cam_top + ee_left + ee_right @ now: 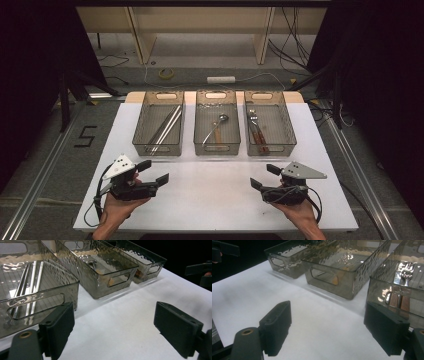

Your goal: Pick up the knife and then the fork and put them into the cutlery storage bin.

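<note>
Fingers on both the left gripper (pixel 155 171) and right gripper (pixel 264 176) are spread wide with nothing between them, parked on the white table (pixel 210 195) facing three smoky clear plastic bins (pixel 216 129), probably so either can reach the sorted cutlery.

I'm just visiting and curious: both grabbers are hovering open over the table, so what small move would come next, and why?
Probably the right gripper eases forward toward the right bin. Its jaws stand open and empty, and that bin, holding forks, lies nearest ahead. The left gripper is open too.
</note>
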Demonstrator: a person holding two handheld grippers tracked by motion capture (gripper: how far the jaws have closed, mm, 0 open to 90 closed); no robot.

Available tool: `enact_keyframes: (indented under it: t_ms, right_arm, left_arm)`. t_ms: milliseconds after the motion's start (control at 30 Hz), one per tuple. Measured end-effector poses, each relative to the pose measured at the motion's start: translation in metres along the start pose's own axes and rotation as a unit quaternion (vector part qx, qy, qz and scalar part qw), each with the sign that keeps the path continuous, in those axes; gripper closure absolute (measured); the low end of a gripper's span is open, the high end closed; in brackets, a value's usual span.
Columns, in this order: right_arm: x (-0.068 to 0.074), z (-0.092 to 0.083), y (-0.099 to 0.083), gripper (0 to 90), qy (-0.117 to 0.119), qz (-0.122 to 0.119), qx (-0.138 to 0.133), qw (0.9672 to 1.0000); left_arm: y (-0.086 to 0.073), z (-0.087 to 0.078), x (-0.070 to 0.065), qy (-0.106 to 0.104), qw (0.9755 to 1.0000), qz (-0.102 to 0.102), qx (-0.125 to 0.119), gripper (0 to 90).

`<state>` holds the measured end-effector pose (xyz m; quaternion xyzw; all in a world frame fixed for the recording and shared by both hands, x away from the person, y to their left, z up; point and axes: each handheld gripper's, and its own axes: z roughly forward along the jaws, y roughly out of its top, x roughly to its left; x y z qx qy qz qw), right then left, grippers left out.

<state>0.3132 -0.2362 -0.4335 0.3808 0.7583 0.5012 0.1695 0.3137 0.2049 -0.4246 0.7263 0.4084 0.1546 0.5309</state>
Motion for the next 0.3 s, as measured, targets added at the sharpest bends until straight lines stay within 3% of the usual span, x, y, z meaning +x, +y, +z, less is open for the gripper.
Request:
enact_keyframes:
  t_ms: [300]
  right_arm:
    - [-0.0011, -0.0009, 0.0007, 23.3, -0.004, 0.001, -0.004, 1.0]
  left_arm:
    - [0.0, 0.0002, 0.0, 0.0, 1.0, 0.0, 0.0, 16.5]
